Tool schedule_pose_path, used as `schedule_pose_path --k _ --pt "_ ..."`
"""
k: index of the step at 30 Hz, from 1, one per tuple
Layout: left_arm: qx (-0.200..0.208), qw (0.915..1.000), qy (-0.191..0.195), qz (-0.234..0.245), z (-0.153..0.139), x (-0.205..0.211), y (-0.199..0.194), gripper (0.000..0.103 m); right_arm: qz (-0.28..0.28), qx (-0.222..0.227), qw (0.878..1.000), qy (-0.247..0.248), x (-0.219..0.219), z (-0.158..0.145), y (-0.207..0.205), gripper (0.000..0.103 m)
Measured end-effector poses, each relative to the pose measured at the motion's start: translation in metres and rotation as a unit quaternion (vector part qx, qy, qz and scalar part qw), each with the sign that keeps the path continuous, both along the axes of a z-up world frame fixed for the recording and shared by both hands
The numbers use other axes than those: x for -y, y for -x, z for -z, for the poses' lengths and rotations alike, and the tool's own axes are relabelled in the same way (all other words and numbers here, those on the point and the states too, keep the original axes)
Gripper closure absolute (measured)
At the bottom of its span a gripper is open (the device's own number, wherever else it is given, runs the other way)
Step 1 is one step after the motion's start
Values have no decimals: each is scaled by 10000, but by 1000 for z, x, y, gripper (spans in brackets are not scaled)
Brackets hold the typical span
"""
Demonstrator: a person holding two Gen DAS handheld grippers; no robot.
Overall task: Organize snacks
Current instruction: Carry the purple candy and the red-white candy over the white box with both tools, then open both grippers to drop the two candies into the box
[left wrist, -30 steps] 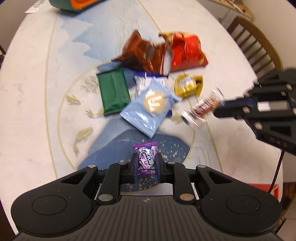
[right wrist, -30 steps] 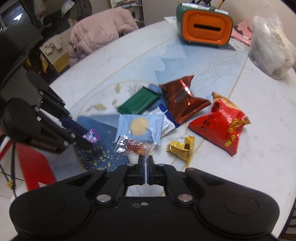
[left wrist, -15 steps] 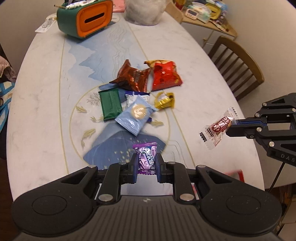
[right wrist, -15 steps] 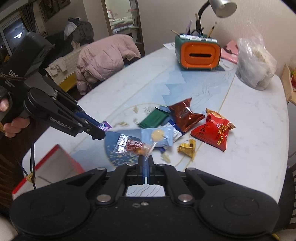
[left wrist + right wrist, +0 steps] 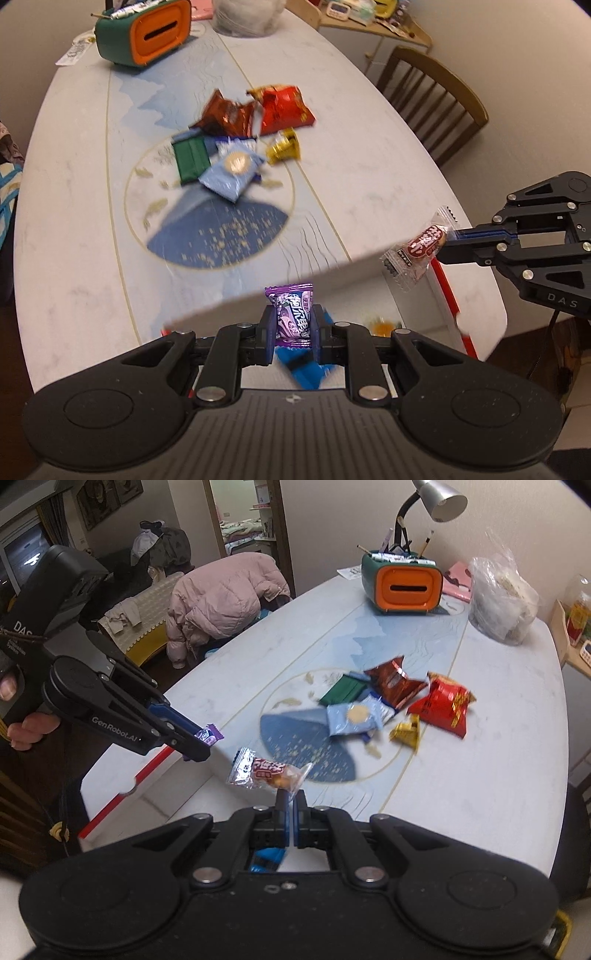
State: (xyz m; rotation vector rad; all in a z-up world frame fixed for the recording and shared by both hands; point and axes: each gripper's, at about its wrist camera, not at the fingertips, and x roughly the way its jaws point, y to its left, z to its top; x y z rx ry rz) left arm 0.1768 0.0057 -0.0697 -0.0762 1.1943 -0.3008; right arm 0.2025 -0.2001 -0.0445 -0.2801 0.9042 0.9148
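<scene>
Evidently the step in hand was a carry: both grippers were loaded and held off the near edge of the table. The left gripper [image 5: 293, 326] was clenched on a small purple foil-wrapped candy [image 5: 291, 317], the wrapper upright between its pads with its crimped top sticking out beyond the fingertips. The right gripper [image 5: 290, 806] pinched, jaws all but together, one corner of a clear plastic sachet with a red label [image 5: 267, 771]; the sachet stuck out sideways to that gripper's left, hanging free in the air. Below and just ahead of both grippers sat a white box with a red rim [image 5: 445, 291], its interior only partly seen, with a blurred blue wrapper [image 5: 304, 371] and something orange inside. Well beyond the grippers, on the white oval table with a blue mountain print [image 5: 74, 221], the rest of the snacks [image 5: 240, 147] lay in a loose cluster: red, brown, green, pale blue and gold packets. My reading: the box was the sorting bin, and the next move called for bringing each candy over its opening and letting go, one gripper at a time to avoid a clash. The sachet, held by one corner, might swing or slip.
</scene>
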Motion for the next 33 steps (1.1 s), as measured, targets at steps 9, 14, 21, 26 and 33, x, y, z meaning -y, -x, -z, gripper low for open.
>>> schedule_pose_path --k 9,14,21,26,33 --pt "-346 9992 -85 184 32 17 38 85 183 -350 9990 226 4 32 41 102" --pt "-568 9977 -225 305 53 26 50 85 128 -498 9977 448 -1 54 59 102" --pt "-799 9952 -453 325 79 33 57 85 59 -729 9945 754 -11 87 71 102" --pt "-917 9934 -580 374 90 38 59 85 46 -897 9923 852 -14 100 76 102" --pt "-1030 9914 -704 405 102 43 59 85 106 -996 9904 955 -18 112 78 102"
